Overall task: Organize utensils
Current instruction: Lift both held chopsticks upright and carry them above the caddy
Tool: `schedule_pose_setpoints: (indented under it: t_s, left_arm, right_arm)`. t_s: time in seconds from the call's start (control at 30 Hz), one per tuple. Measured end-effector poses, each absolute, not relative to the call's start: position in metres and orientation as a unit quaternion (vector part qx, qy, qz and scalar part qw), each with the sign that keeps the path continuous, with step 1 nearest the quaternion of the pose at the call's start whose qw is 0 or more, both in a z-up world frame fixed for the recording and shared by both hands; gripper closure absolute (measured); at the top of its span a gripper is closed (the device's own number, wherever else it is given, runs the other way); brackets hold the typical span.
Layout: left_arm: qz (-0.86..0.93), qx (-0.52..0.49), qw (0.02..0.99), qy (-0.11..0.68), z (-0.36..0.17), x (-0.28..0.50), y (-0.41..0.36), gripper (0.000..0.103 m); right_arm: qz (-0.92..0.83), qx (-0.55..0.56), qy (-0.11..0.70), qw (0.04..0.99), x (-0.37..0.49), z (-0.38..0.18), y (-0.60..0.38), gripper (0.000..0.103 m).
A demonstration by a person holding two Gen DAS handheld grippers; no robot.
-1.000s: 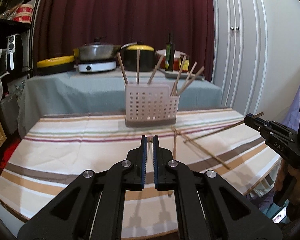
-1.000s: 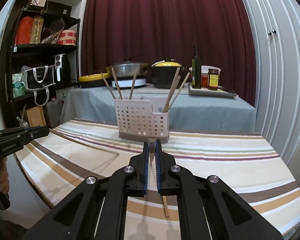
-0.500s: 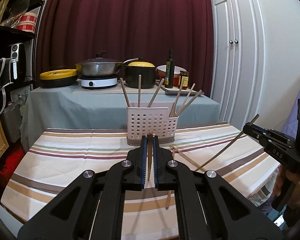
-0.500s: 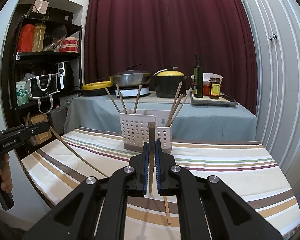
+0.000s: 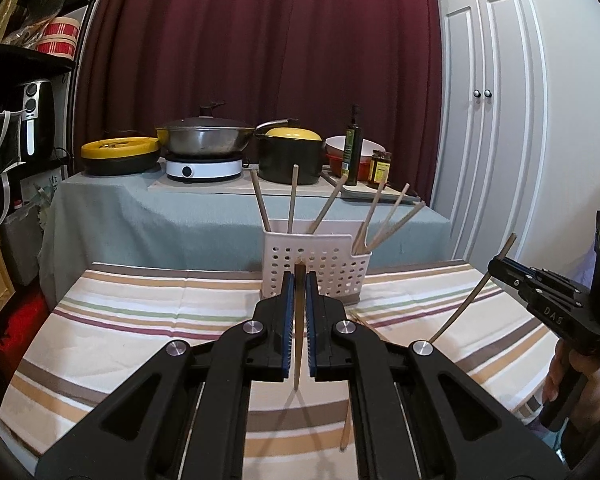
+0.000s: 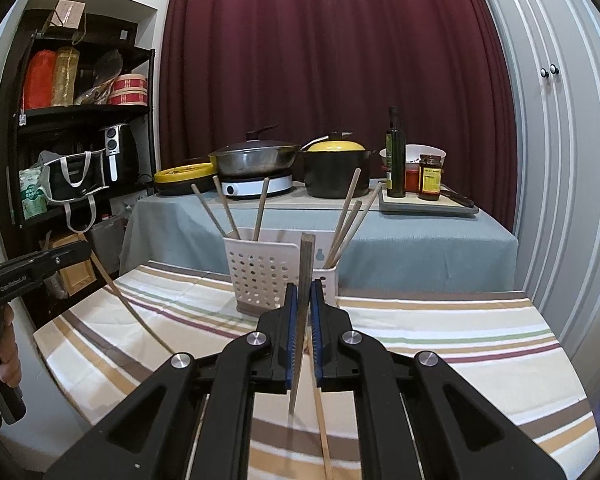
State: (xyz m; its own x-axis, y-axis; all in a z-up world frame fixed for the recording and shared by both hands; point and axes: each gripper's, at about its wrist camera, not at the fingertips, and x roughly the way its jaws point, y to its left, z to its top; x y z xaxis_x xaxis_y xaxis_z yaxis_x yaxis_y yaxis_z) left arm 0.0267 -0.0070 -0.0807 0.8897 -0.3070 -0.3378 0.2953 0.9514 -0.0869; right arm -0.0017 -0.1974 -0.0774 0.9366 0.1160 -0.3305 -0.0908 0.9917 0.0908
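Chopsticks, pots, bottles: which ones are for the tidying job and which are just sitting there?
For the job: held chopsticks, left gripper, right gripper, caddy, loose chopstick.
Just there: wok, pot, bottle, jar, bag.

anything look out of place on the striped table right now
One loose chopstick lies flat on the striped tablecloth, not in the white caddy. Each gripper, left and right, is shut on another.
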Motion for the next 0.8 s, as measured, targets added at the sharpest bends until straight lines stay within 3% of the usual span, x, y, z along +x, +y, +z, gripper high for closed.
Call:
schedule_pose_setpoints:
  t_s: [0.8]
  left_arm:
    - [-0.144, -0.02, 0.977, 0.157, -0.063, 0.06, -0.009, 0.097]
  right_arm:
    - [0.055, 0.038, 0.152, 0.986, 0.023, -0.066, -0.2, 0.095]
